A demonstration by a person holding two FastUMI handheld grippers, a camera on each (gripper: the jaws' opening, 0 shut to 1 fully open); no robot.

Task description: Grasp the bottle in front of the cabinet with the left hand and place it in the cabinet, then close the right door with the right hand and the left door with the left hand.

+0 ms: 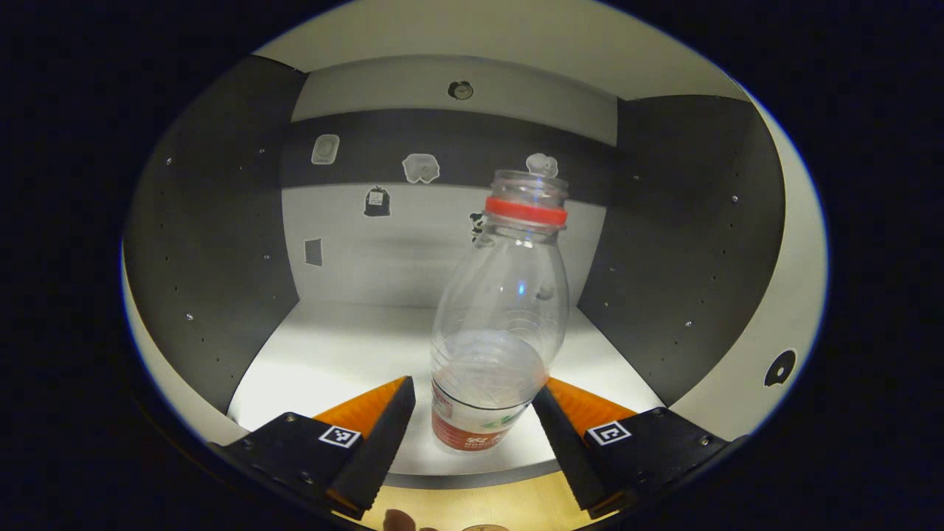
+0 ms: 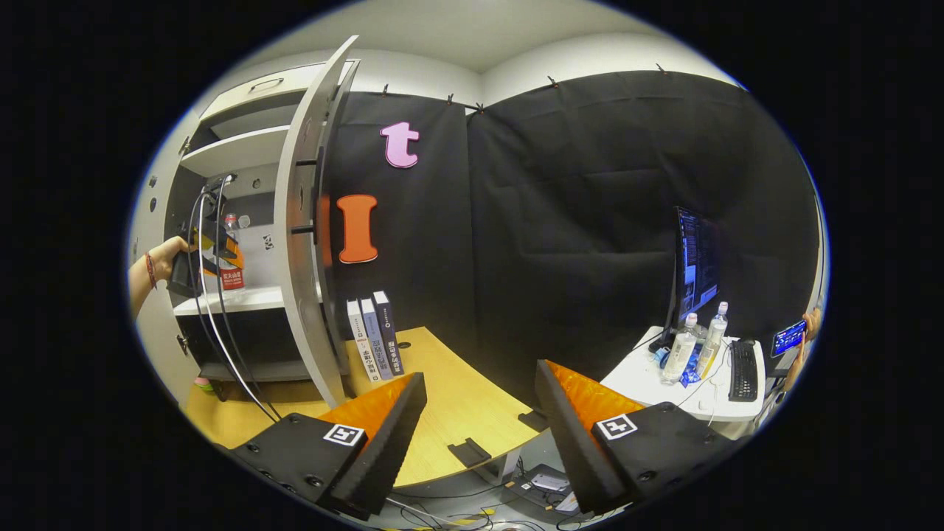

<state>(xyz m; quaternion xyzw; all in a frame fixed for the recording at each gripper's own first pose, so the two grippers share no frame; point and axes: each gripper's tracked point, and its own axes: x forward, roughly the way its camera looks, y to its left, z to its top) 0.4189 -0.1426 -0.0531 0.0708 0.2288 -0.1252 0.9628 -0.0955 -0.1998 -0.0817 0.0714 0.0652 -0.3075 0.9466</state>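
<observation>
left gripper view: clear, red-collared, seemingly capless bottle (image 1: 500, 317).

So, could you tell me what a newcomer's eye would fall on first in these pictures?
Most striking is the clear bottle with its red neck ring, standing on the pale cabinet shelf between the spread fingers of the left gripper. In the right gripper view, the open right door juts out, and the right gripper hangs open above the wooden table.
</observation>
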